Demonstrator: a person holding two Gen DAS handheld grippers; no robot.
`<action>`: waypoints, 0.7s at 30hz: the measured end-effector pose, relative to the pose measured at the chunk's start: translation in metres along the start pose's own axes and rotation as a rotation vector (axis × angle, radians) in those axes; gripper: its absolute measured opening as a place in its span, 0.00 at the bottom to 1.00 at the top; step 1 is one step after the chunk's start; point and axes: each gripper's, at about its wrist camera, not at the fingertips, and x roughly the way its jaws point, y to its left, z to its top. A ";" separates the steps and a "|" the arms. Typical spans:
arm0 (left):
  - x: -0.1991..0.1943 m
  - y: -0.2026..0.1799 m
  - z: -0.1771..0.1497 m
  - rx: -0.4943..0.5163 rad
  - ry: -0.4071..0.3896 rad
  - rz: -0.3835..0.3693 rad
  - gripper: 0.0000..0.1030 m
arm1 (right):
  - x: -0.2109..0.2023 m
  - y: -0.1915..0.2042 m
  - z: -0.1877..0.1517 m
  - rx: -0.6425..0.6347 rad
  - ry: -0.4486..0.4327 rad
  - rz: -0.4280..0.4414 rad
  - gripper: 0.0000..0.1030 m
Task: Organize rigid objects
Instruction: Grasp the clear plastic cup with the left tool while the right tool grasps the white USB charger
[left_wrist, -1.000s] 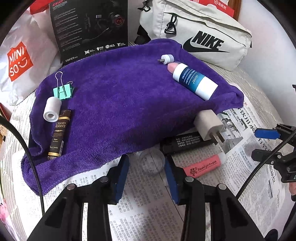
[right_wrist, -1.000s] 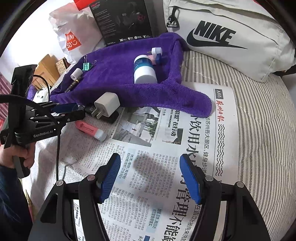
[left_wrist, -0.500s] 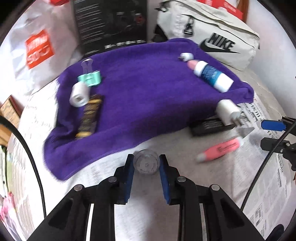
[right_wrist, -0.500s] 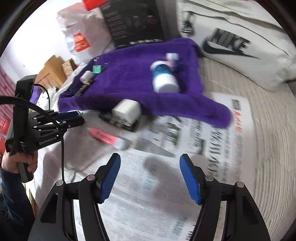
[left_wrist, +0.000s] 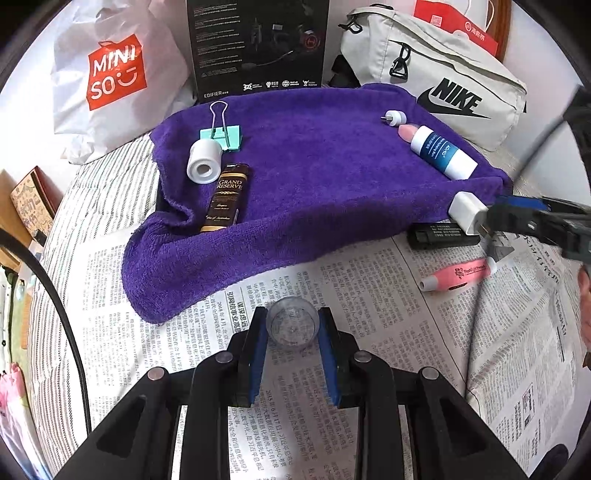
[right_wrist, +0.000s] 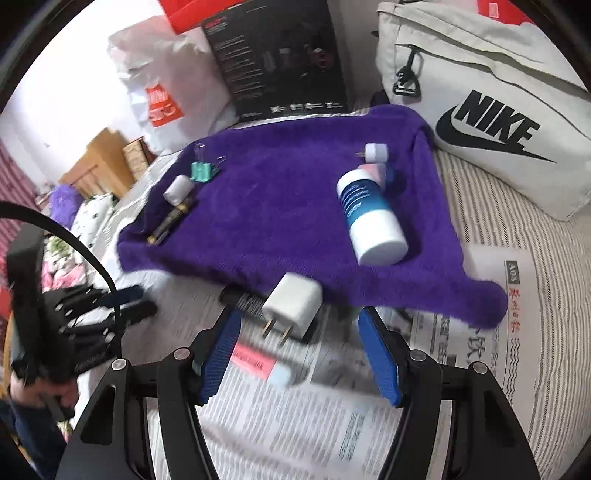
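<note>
Left wrist: claw (left_wrist: 292, 326) grips clear cup (left_wrist: 292, 325)

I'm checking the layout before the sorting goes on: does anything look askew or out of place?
The purple towel lies rumpled, its front edge folded over the newspaper. The white charger sits tilted on a black bar, prongs out. Nothing spilled or broken.

I see a white wall (right_wrist: 66, 74) behind my striped bedcover (right_wrist: 517, 221), with a wooden cabinet (right_wrist: 107, 162) off to my left.
</note>
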 end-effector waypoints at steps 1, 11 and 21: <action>-0.001 0.001 -0.001 0.000 -0.002 -0.002 0.25 | 0.003 0.000 0.001 0.004 0.007 0.000 0.64; -0.003 0.002 -0.004 0.004 -0.024 -0.021 0.25 | 0.031 0.007 0.004 0.040 0.036 -0.017 0.32; -0.004 0.003 -0.004 0.003 -0.034 -0.033 0.25 | 0.007 -0.013 -0.016 -0.001 0.050 -0.055 0.27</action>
